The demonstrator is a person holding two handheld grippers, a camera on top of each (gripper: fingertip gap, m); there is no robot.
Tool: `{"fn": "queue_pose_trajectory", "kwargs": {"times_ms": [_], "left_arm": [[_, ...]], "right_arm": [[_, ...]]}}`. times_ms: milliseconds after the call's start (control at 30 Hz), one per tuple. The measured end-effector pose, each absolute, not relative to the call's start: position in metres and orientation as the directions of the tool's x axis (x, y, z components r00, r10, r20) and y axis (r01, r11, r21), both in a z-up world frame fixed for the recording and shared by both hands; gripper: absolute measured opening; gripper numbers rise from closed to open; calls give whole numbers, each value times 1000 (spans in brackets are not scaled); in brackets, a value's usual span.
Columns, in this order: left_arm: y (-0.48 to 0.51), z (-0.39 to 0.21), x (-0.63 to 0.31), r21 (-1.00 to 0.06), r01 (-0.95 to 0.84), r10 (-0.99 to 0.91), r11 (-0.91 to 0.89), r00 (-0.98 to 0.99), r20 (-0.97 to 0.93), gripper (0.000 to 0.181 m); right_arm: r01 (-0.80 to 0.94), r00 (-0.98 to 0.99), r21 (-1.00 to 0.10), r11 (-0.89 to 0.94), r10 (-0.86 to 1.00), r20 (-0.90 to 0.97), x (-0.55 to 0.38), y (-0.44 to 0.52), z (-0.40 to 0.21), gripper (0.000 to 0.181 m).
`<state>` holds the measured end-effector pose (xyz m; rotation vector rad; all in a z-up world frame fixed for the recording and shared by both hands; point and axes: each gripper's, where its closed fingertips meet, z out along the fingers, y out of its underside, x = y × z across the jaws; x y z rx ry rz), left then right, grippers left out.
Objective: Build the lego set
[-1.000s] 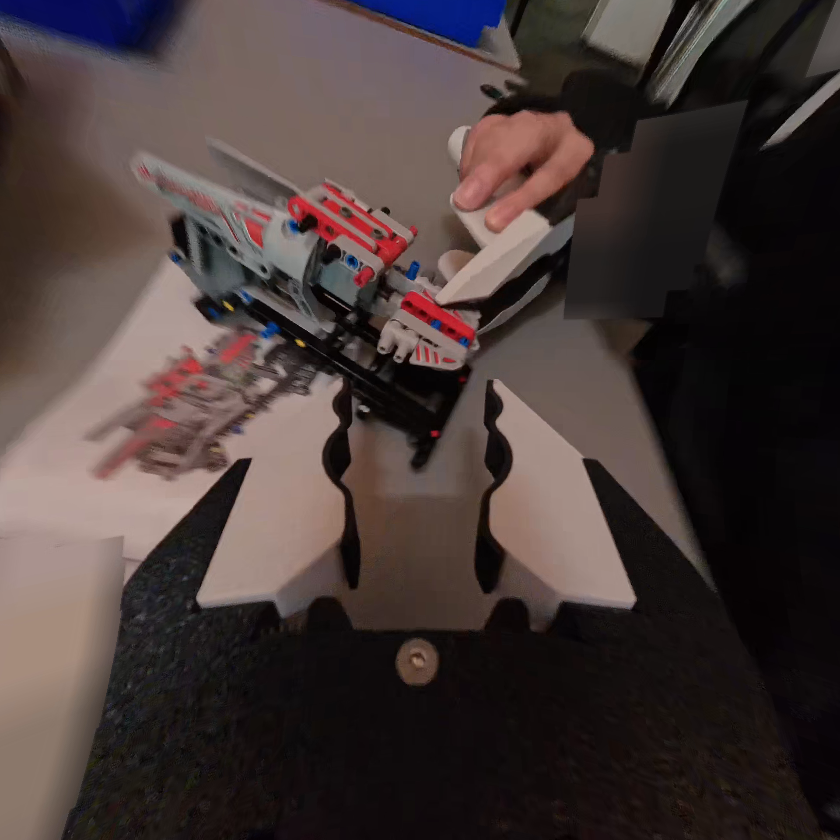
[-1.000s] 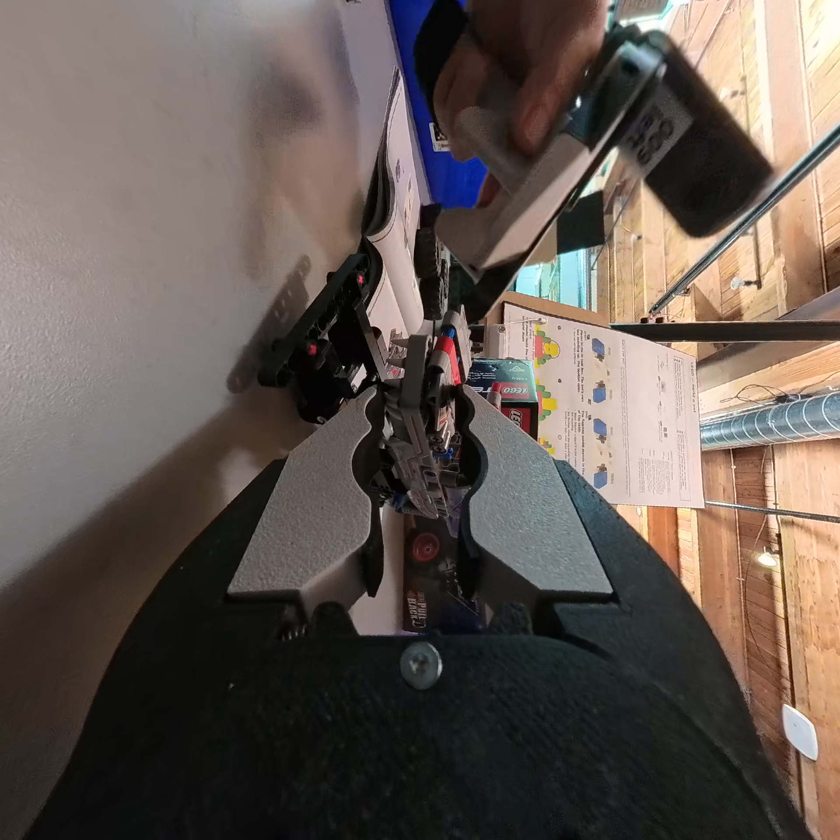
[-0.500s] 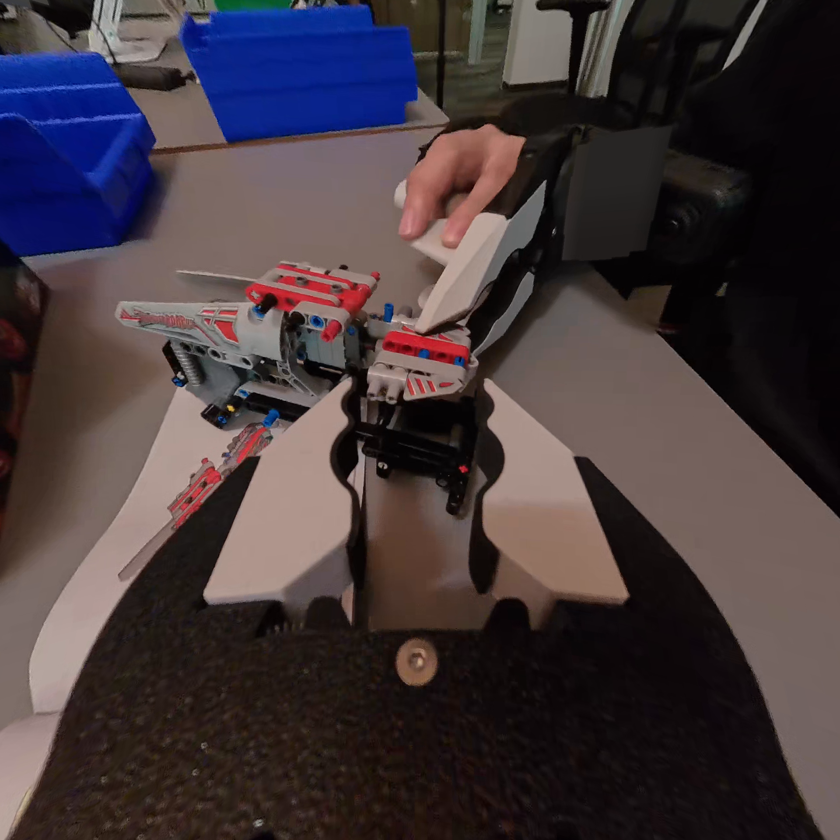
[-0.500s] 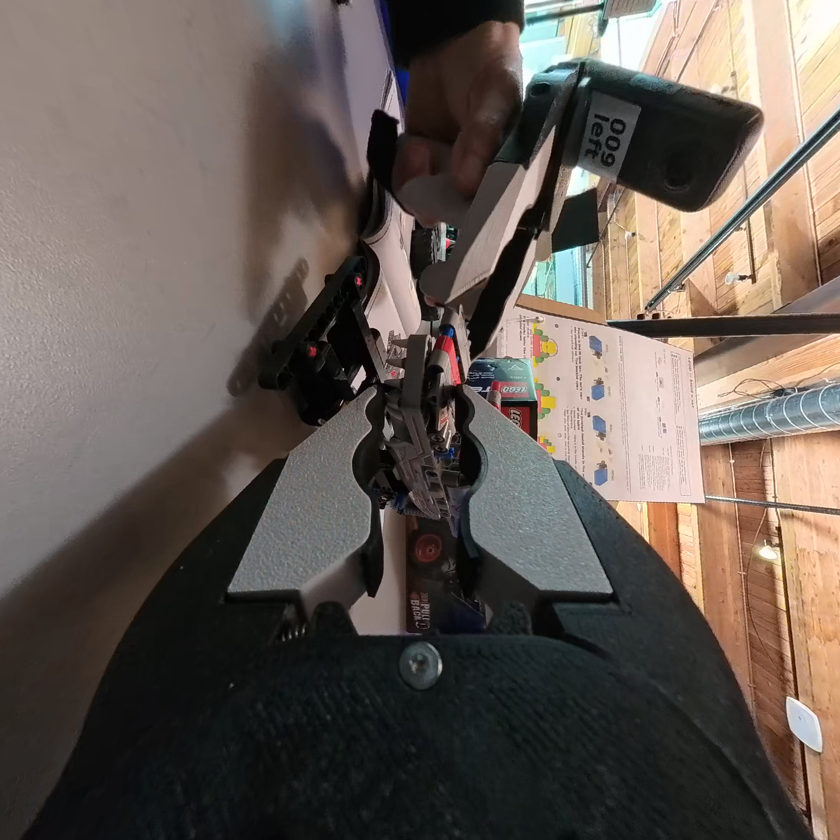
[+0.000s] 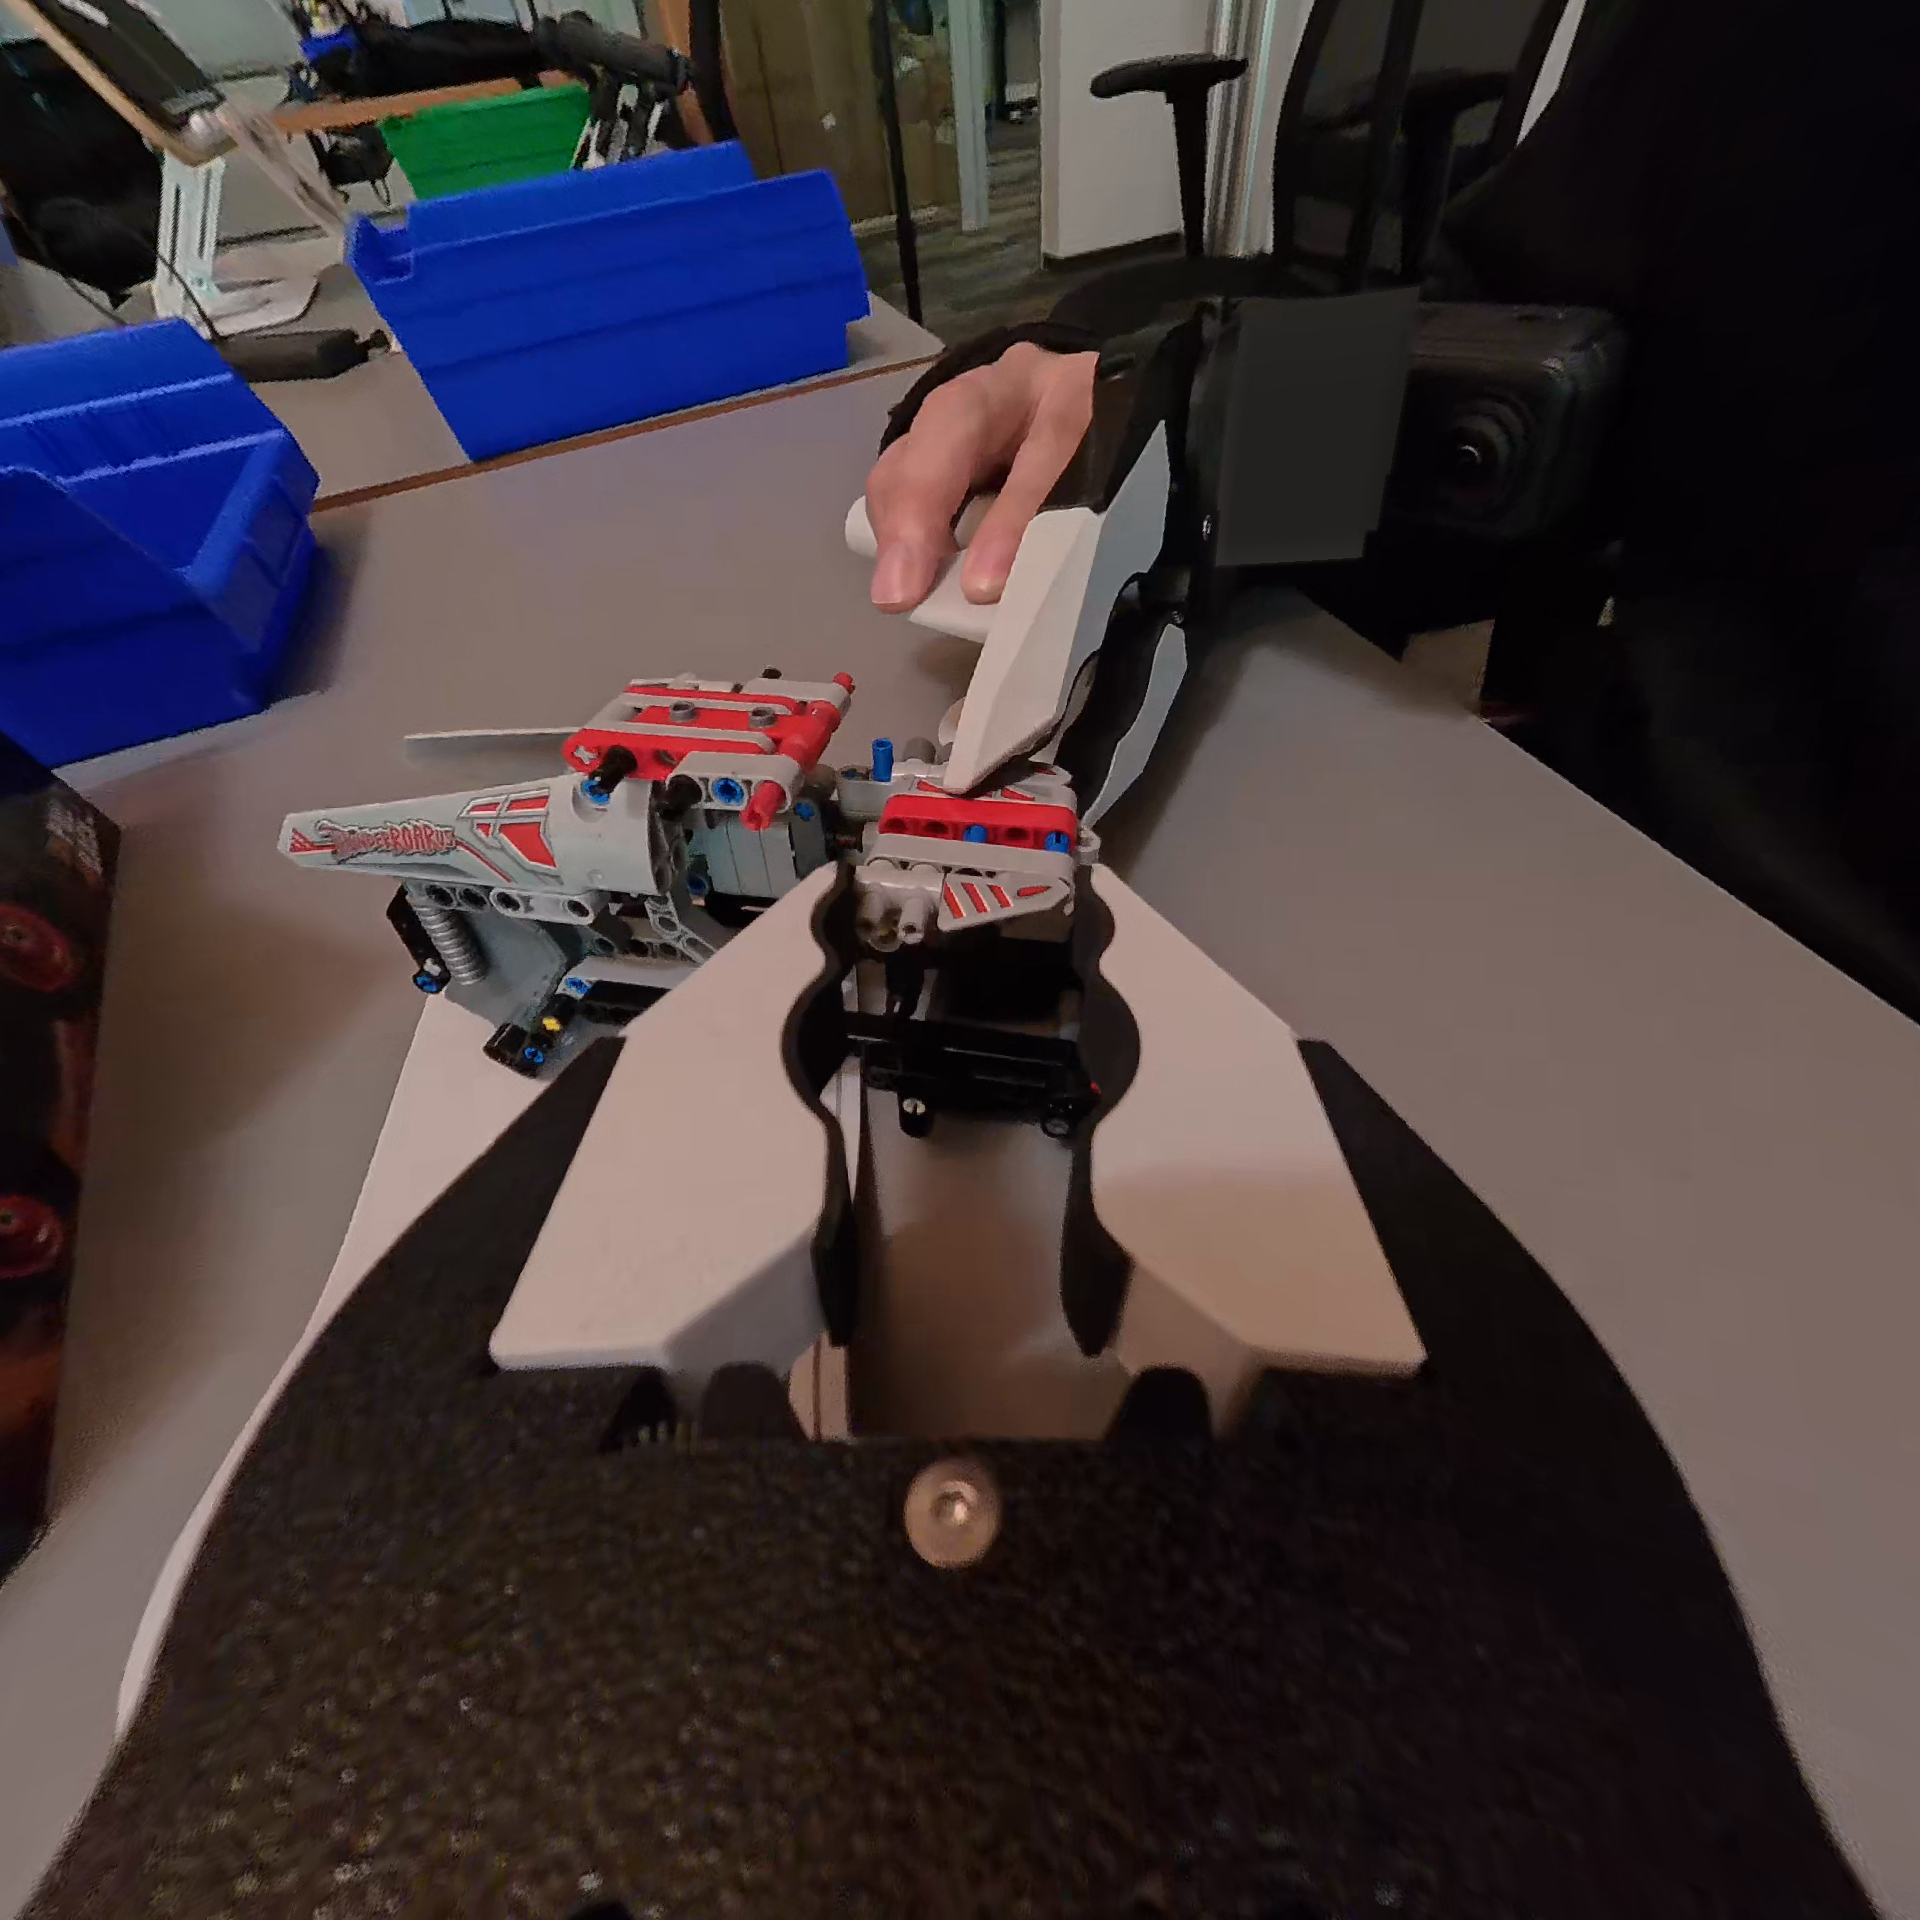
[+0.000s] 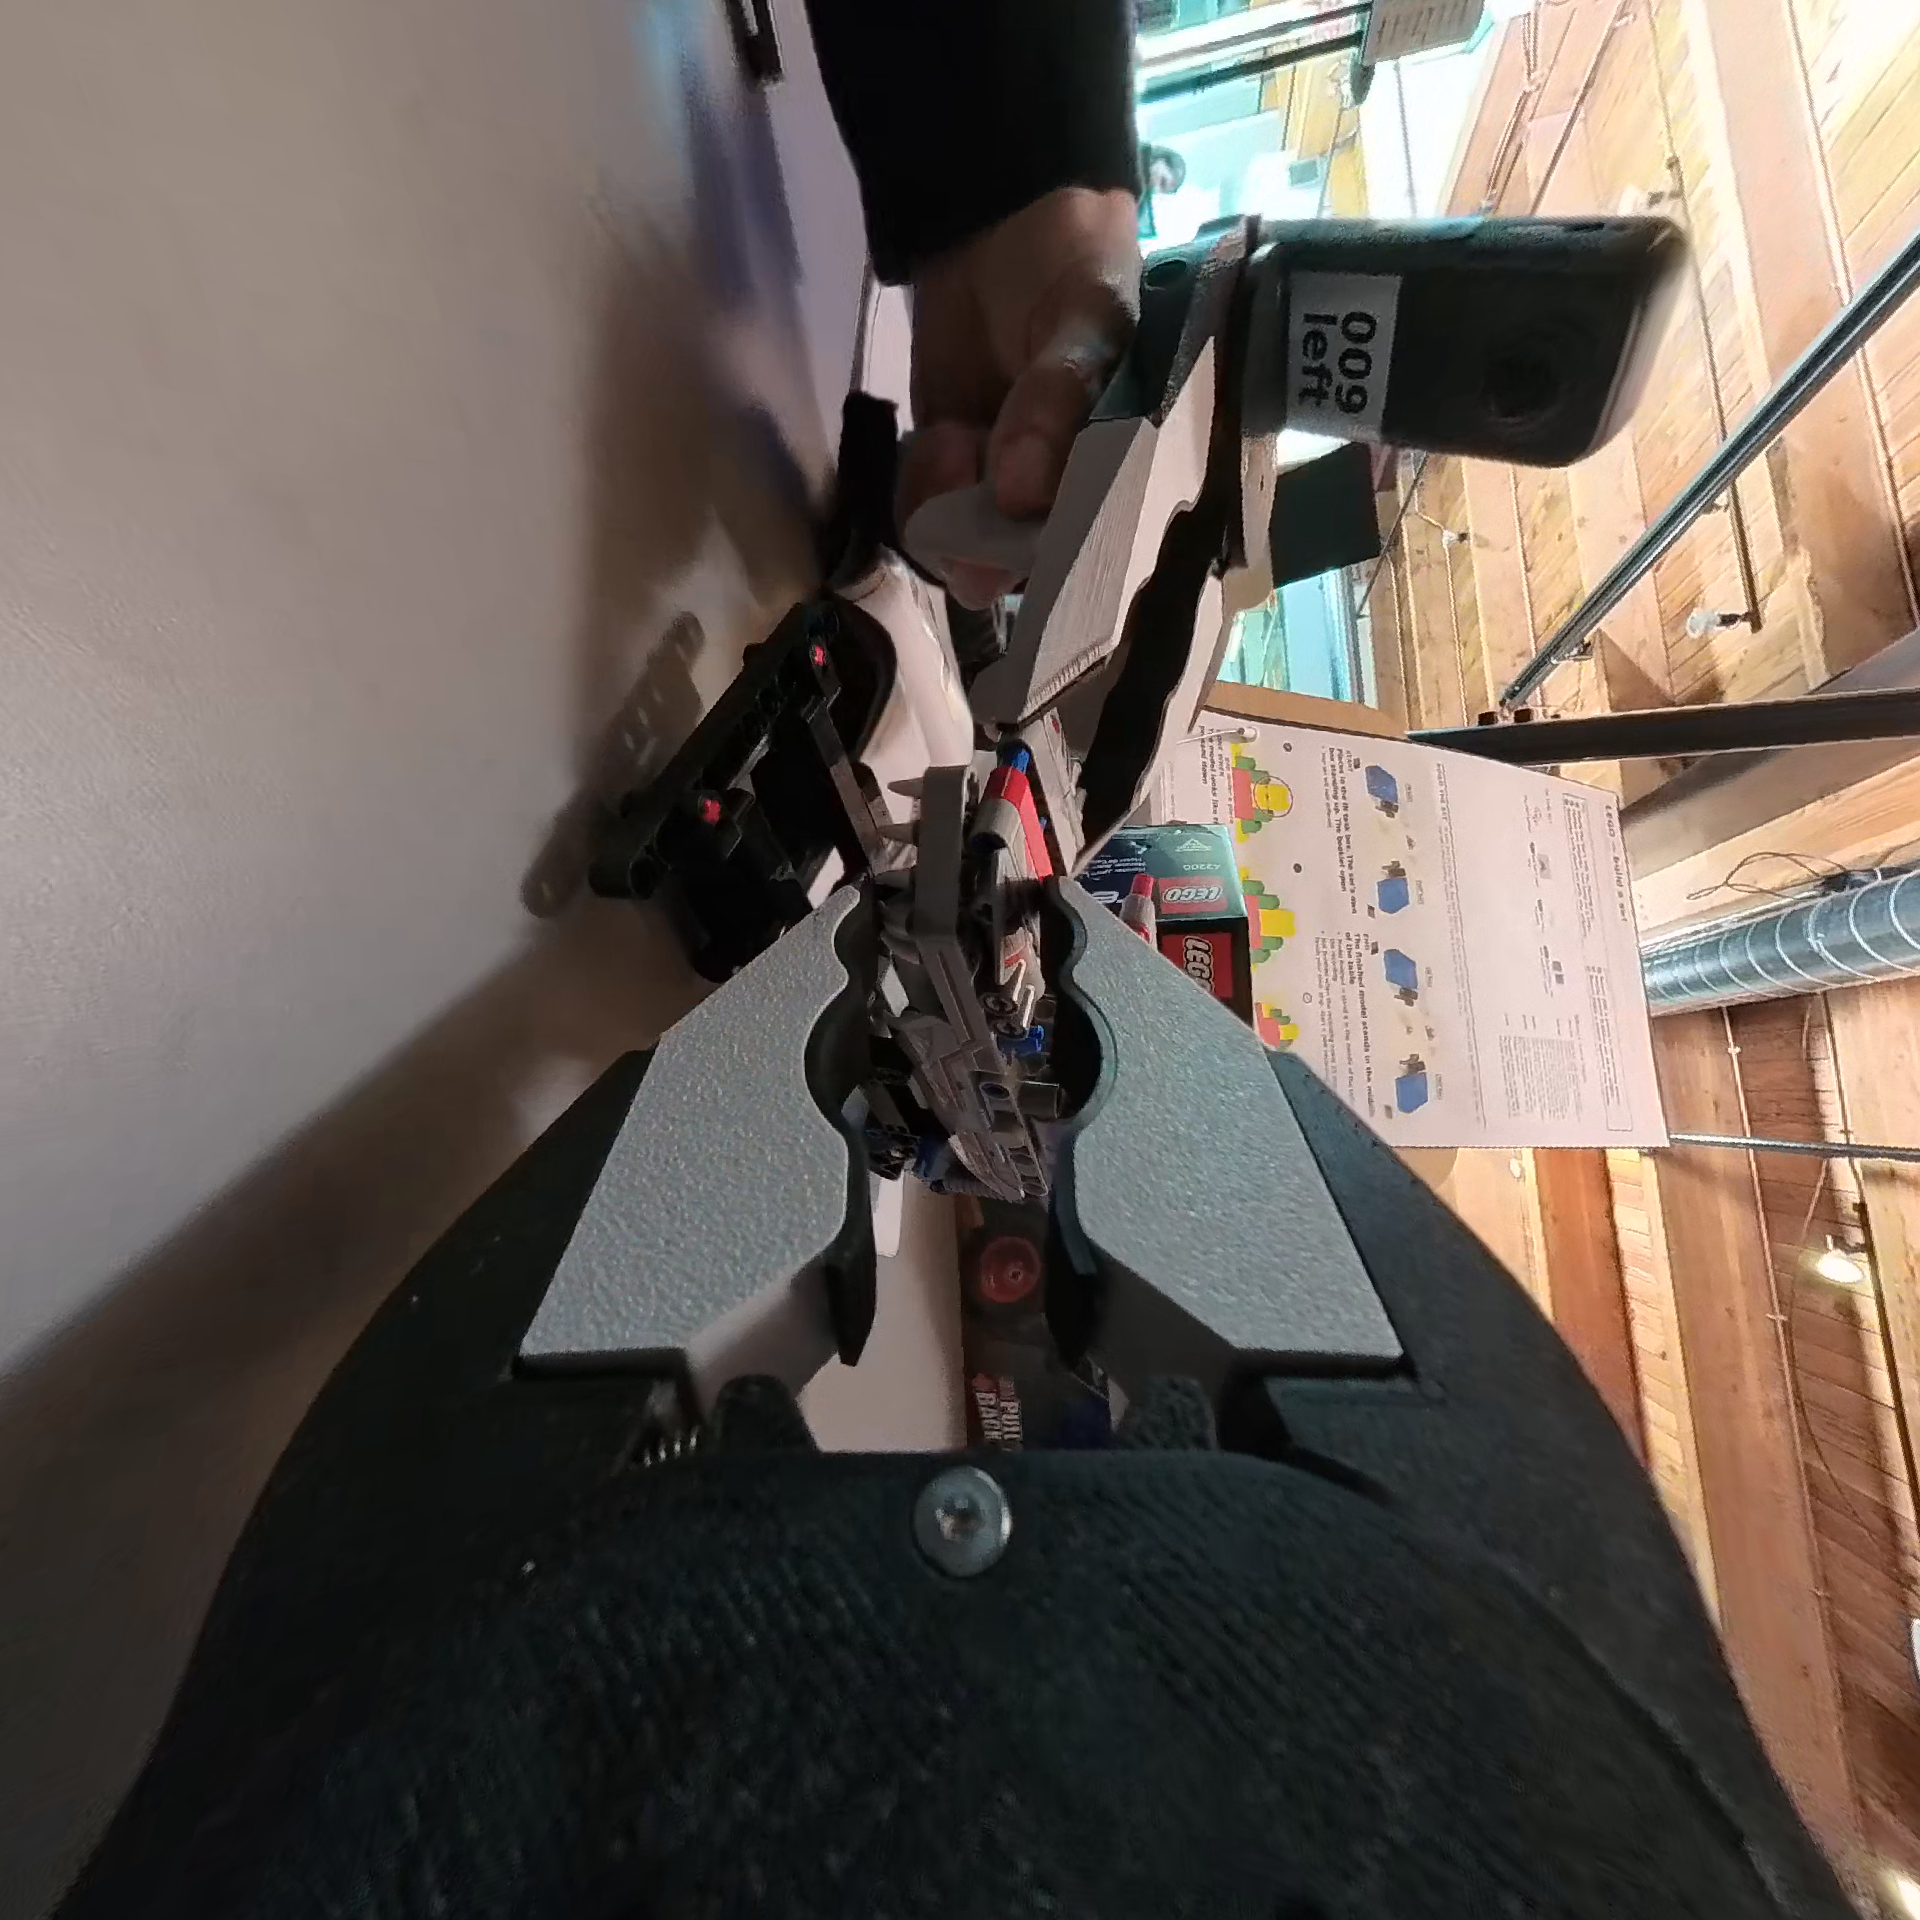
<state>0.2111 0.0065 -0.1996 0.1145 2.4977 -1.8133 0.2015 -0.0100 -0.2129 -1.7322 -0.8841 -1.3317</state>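
The grey, red and black plastic lego model (image 5: 727,862) rests on a white instruction sheet (image 5: 436,1081) near the middle of the grey table (image 5: 1455,987). Its long axis runs parallel to the far edge of the table in the left wrist view, with the pointed grey panel at the left end.

The right gripper (image 6: 961,925) is the nearer one: its fingers (image 6: 727,1122) are closed on the grey rear section of the model.

The left gripper (image 5: 961,914) is partly open and holds nothing. The model's red-and-grey rear block lies directly ahead of its fingers (image 5: 707,1132), at their tips; the black frame beneath shows through the gap. Contact cannot be confirmed.

Likely next move: the left gripper advances straight forward onto the rear block.

Two blue plastic bins (image 5: 613,291) stand toward the far left corner.
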Motion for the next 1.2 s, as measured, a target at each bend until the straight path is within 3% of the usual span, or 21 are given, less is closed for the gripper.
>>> {"fn": "queue_pose_trajectory", "kwargs": {"times_ms": [267,367,567,900,1200], "left_arm": [[7,-201,211,-956,115,16,270,-993,-115,39],[7,-201,214,-962,-8,-11,274,-1000,6,39],[7,-202,211,-959,80,8,272,-997,-81,39],[2,-206,203,-946,-107,-1,305,-994,112,39],[3,-201,203,-960,73,13,269,-997,-72,39]], "right_arm": [[867,227,-169,-468,69,972,201,-8,-213,28],[864,211,-152,-479,72,975,203,-8,-212,28],[867,224,-166,-469,71,972,200,-6,-212,28],[874,184,-125,-470,82,980,193,-9,-213,27],[876,192,-139,-461,71,979,191,-7,-213,28]]}}
